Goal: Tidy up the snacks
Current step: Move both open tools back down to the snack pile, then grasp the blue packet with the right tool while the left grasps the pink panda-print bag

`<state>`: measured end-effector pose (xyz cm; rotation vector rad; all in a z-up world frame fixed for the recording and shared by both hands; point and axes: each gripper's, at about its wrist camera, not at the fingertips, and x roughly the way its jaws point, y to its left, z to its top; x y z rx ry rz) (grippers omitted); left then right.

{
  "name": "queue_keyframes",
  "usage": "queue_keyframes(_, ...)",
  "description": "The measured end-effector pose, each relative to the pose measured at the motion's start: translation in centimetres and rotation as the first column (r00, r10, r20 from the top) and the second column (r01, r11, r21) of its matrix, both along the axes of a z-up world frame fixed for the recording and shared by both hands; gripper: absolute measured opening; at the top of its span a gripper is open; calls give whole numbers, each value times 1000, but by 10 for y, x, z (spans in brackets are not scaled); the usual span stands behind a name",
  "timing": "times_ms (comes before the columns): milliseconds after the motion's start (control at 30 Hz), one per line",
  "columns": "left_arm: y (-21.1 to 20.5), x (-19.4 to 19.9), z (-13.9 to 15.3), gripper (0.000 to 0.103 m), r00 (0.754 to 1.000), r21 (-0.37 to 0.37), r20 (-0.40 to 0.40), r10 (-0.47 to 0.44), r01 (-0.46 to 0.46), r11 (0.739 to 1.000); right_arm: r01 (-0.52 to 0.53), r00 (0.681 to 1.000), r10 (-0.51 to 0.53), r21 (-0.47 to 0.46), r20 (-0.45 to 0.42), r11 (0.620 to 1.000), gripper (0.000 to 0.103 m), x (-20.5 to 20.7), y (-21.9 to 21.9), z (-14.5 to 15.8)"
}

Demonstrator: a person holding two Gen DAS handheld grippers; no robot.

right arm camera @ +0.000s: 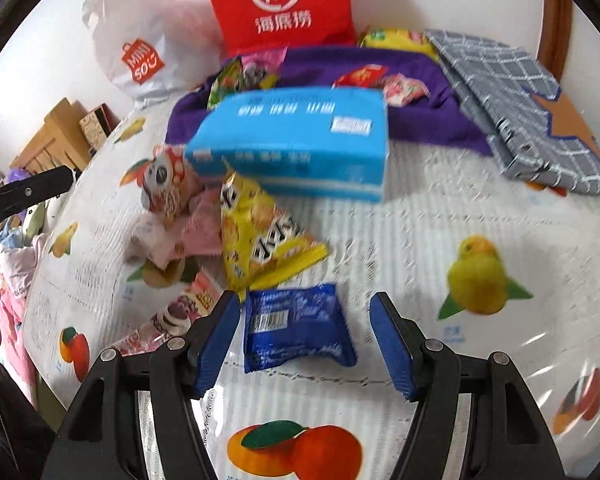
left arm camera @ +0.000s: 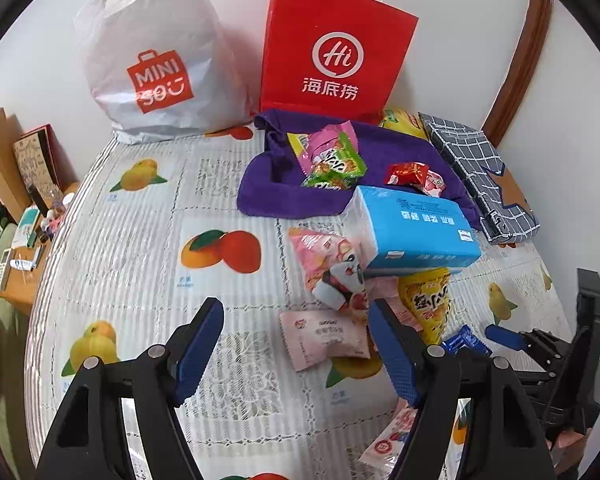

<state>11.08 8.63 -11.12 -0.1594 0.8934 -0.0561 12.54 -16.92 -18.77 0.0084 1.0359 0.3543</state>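
Note:
Snack packs lie scattered on a fruit-print tablecloth (left arm camera: pixel 140 240). A pale pink pack (left arm camera: pixel 324 338) lies between my left gripper's (left arm camera: pixel 296 344) open fingers. My right gripper (right arm camera: pixel 306 334) is open around a dark blue pack (right arm camera: pixel 296 328), its fingers on either side and apart from it. A yellow chip bag (right arm camera: pixel 260 240) and pink packs (right arm camera: pixel 196 232) lie just beyond. A purple cloth (left arm camera: pixel 292 184) at the back holds green-pink packs (left arm camera: pixel 332 156) and red ones (left arm camera: pixel 412 174). The right gripper also shows at the right in the left wrist view (left arm camera: pixel 540 344).
A blue tissue box (left arm camera: pixel 412 228) sits in front of the purple cloth. A red paper bag (left arm camera: pixel 332 48) and a white plastic bag (left arm camera: pixel 148 64) stand against the wall. A folded grey checked box (left arm camera: pixel 480 176) lies at the right. A cluttered shelf (left arm camera: pixel 16 216) is left of the table.

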Motion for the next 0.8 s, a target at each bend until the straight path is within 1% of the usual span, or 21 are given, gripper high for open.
queue_keyframes(67, 3, -2, -3, 73, 1000, -10, 2, 1, -1, 1000, -14, 1000, 13, -21, -15, 1000, 67, 1, 6, -8)
queue_keyframes(133, 7, -3, -7, 73, 1000, -19, -2, 3, -3, 1000, -16, 1000, 15, -66, -19, 998, 68, 2, 12, -18)
queue_keyframes(167, 8, -4, -9, 73, 1000, -22, -5, 3, -3, 1000, -22, 1000, 24, -104, 16, 994, 68, -1, 15, -19)
queue_keyframes(233, 10, -3, -14, 73, 1000, -23, -15, 2, -3, 1000, -33, 998, 40, -148, 46, 988, 68, -6, 21, -22)
queue_keyframes(333, 11, 0, -24, 73, 999, -22, -33, 1, -1, 1000, -24, 998, 32, -141, 54, 990, 66, -6, 19, -22)
queue_keyframes(400, 9, 1, -30, 73, 999, -23, -41, -6, 5, 1000, -18, 997, 28, -144, 68, 989, 57, -6, 17, -22)
queue_keyframes(433, 9, 2, -33, 73, 999, -22, -46, -9, 8, 1000, -17, 997, 27, -142, 69, 990, 56, -6, 16, -22)
queue_keyframes(533, 6, 6, -43, 73, 998, -10, -63, -16, 15, 1000, -13, 997, 23, -137, 77, 991, 46, -6, 9, -19)
queue_keyframes(667, -2, 18, -48, 73, 997, -9, -72, -38, 37, 999, 23, 996, -12, -131, 86, 991, 45, -4, -9, -11)
queue_keyframes(733, -10, 27, -46, 73, 996, -6, -67, -55, 55, 998, 42, 995, -31, -128, 92, 991, 45, -5, -18, -8)
queue_keyframes(800, -17, 38, -41, 73, 996, -22, -57, -72, 71, 997, 64, 994, -53, -118, 98, 991, 45, -7, -27, -5)
